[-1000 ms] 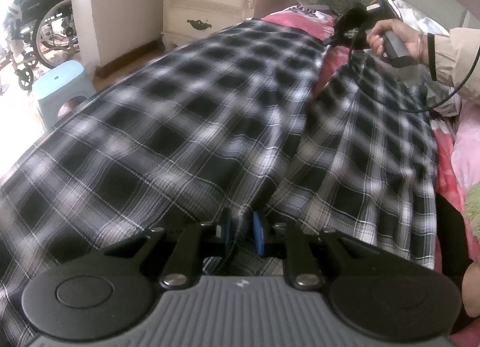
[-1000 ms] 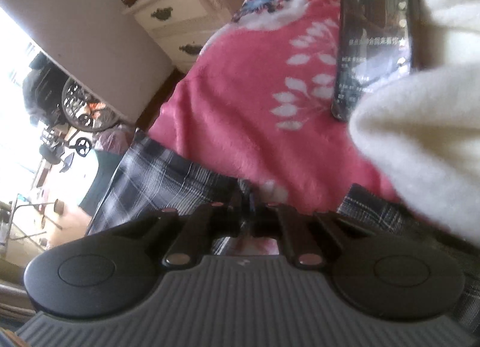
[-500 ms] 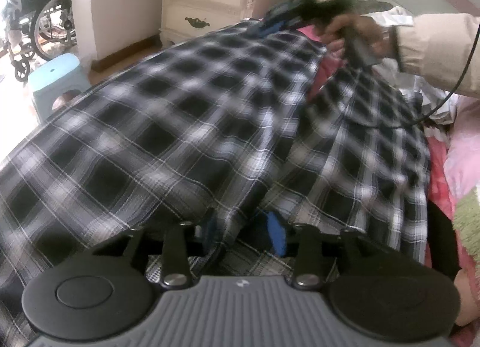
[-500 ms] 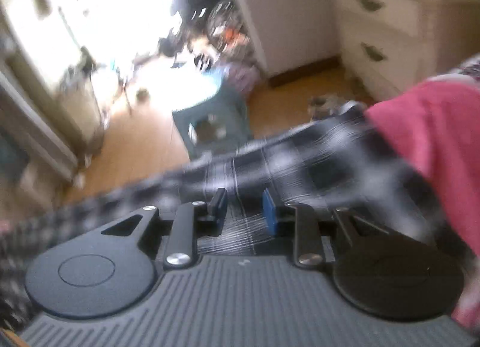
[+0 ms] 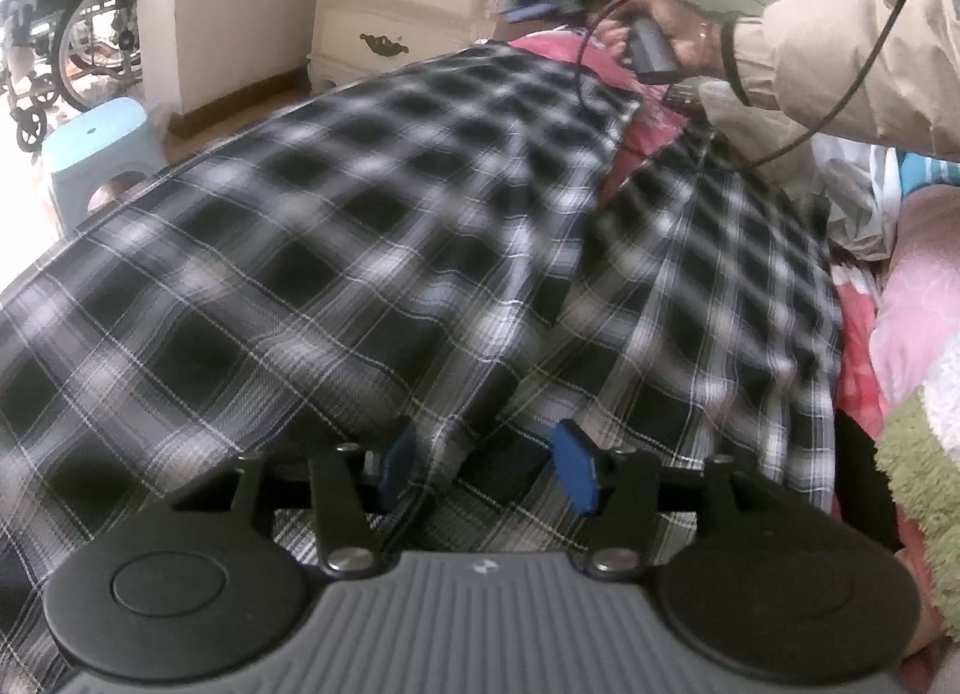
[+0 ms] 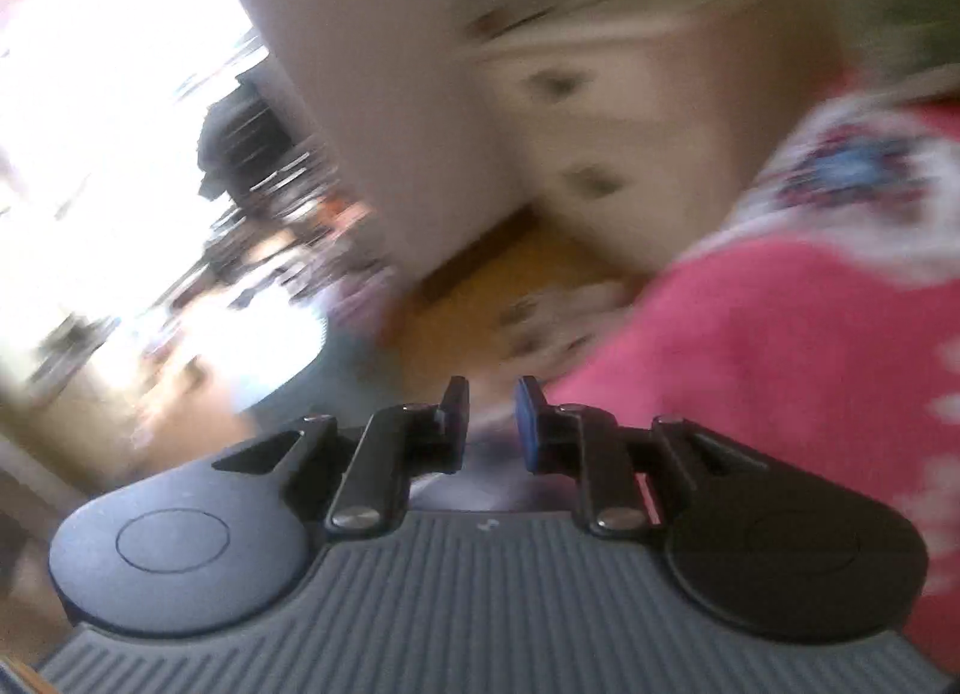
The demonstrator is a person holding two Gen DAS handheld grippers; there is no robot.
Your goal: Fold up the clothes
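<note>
While my left tongs (image 5: 489,469) hang just over the plaid garment (image 5: 336,250), their jaws are opening, and the blue pads (image 5: 576,469) stand apart with a fold of the checked cloth rising between them; the pads do not press on it. The garment is black, grey and white, and it lies spread across the bed, reaching from right under these tongs away toward the far end. A seam or gap runs up its middle, where the red blanket (image 5: 636,153) shows through. Past its far edge stands a cream nightstand (image 5: 402,15) with two drawers. On the left are a pale blue stool (image 5: 99,144) on the floor and a wheelchair (image 5: 66,33) behind it. At top right my right hand (image 5: 678,33), in a beige sleeve (image 5: 840,63), holds the right tongs (image 5: 540,3) up in the air above the far edge of the garment, a black cable trailing from them.

In the right wrist view everything is smeared by blur. My right tongs (image 6: 492,424) show a narrow gap and the jaws are closing, with nothing between the pads. Beyond them lie the red blanket (image 6: 750,364) with its white pattern, the nightstand (image 6: 600,111) and a bright doorway on the left. The garment cannot be made out here.
</note>
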